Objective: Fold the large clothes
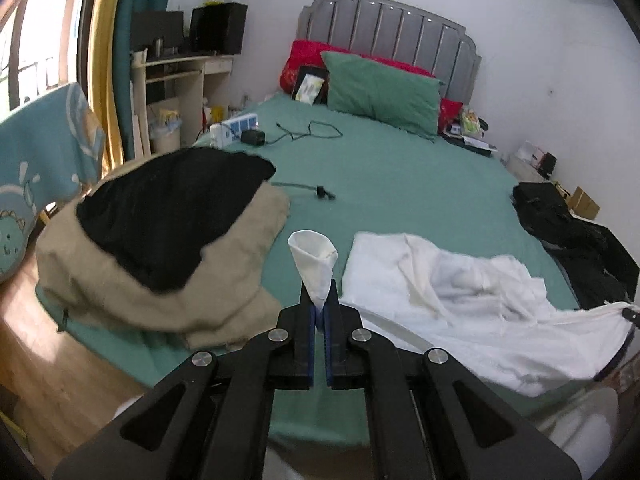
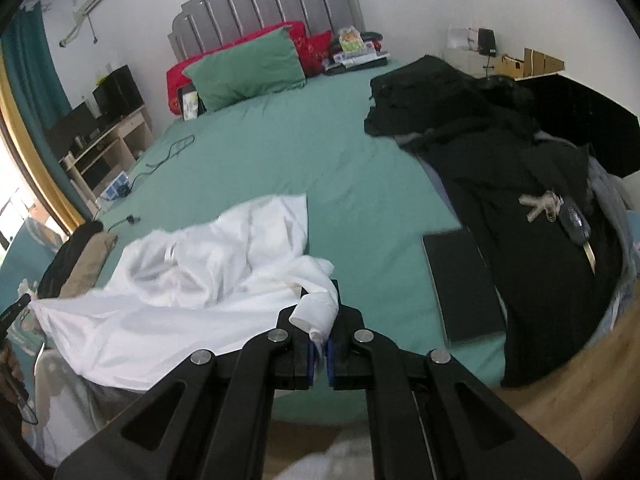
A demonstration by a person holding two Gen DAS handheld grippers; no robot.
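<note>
A large white garment [image 1: 460,300] lies crumpled over the near edge of the green bed [image 1: 392,176]. My left gripper [image 1: 319,312] is shut on one end of it, and a cone of white cloth [image 1: 313,260] sticks up from the jaws. In the right wrist view the same white garment [image 2: 192,280] spreads to the left. My right gripper [image 2: 319,344] is shut on a rolled white end [image 2: 316,312] of it. Both grippers hang above the foot of the bed, with the cloth stretched between them.
A black garment on a tan one [image 1: 168,240] is piled at the bed's left corner. Dark clothes [image 2: 512,184] with keys [image 2: 560,216] and a flat dark slab [image 2: 460,284] lie on the right. Pillows [image 1: 380,92], cables [image 1: 308,132] and a charger [image 1: 253,137] lie farther back.
</note>
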